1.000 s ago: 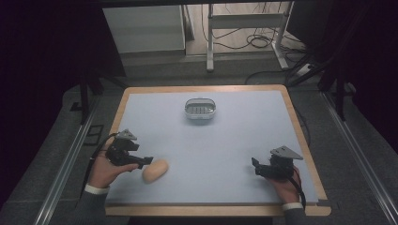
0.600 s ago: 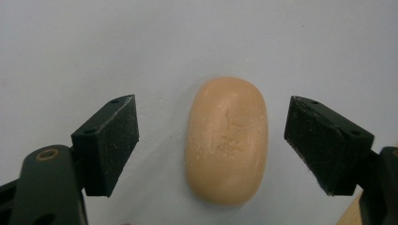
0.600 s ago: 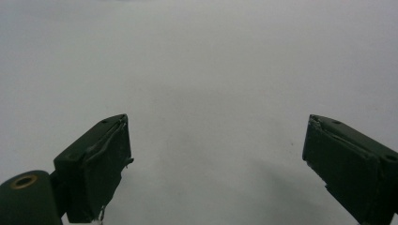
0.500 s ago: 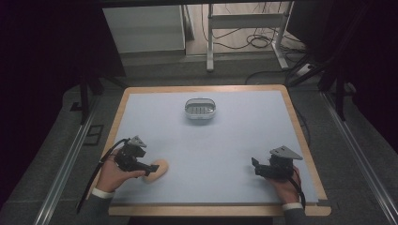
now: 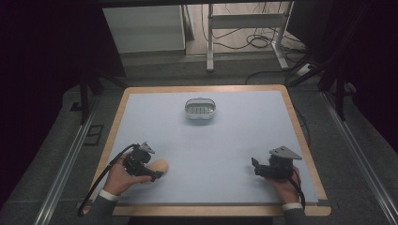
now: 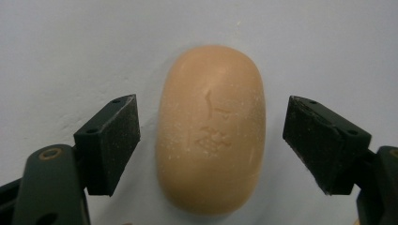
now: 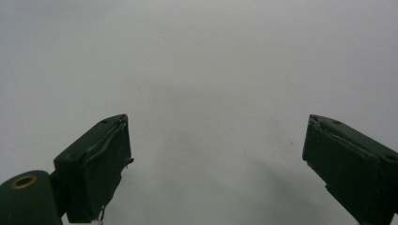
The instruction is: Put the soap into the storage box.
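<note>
A peach-coloured oval bar of soap [image 6: 211,129] lies flat on the pale blue table top, near the front left [image 5: 158,166]. My left gripper [image 5: 151,173] [image 6: 211,140] is open, one jaw on each side of the soap with a gap to both. My right gripper [image 5: 256,168] [image 7: 216,164] rests at the front right, open wide, with bare table between its jaws. A small oval soap dish [image 5: 200,109] with a grated insert stands at the back middle of the table.
The table [image 5: 244,136] has a wooden rim [image 5: 305,136] around its blue top. Beyond it stand a white cabinet [image 5: 143,28] and metal frame legs with cables [image 5: 248,33] on the floor. Dark rails run along both sides.
My left gripper has moved right and down over the soap, so its jaws now straddle it. The right gripper has stayed put.
</note>
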{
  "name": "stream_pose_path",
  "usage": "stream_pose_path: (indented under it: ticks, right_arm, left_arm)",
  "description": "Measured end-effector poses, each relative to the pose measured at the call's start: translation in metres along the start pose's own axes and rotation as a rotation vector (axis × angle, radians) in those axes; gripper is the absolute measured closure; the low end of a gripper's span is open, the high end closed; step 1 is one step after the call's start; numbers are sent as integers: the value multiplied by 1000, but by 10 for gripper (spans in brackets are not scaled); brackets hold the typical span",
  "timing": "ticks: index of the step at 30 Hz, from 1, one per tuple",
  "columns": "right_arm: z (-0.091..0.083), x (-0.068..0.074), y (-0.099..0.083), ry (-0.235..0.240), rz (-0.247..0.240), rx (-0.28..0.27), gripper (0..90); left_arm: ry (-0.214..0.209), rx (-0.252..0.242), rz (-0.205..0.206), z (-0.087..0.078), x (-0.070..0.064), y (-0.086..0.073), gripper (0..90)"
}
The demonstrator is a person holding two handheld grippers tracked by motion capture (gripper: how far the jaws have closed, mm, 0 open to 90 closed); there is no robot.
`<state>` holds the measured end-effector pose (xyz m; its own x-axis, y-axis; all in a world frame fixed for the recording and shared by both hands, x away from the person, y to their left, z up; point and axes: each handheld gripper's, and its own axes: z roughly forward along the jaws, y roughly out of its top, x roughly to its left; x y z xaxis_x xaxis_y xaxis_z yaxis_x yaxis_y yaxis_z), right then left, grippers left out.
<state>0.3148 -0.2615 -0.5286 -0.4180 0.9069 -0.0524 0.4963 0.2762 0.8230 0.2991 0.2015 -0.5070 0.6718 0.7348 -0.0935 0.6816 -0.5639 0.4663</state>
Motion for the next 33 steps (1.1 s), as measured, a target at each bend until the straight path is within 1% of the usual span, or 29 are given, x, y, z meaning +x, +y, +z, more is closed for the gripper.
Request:
stream_pose_path:
  ticks: [4,10,17,23,27,33]
  right_arm:
    - [0,0,0,0,0,0,84]
    - [0,0,0,1,-1,1,84]
    - [1,0,0,0,-3,3,84]
    - [1,0,0,0,0,4,84]
    - [1,0,0,-3,1,8,84]
    - [1,0,0,-4,5,11,85]
  left_arm:
    - [1,19,4,5,-1,0,211]
    - [6,31,-1,8,-1,-2,227]
    - [16,44,6,12,-4,-3,242]
    - [44,45,11,13,-4,-3,305]
    - [49,43,20,14,-5,-4,316]
    - [54,42,19,13,-4,-4,320]
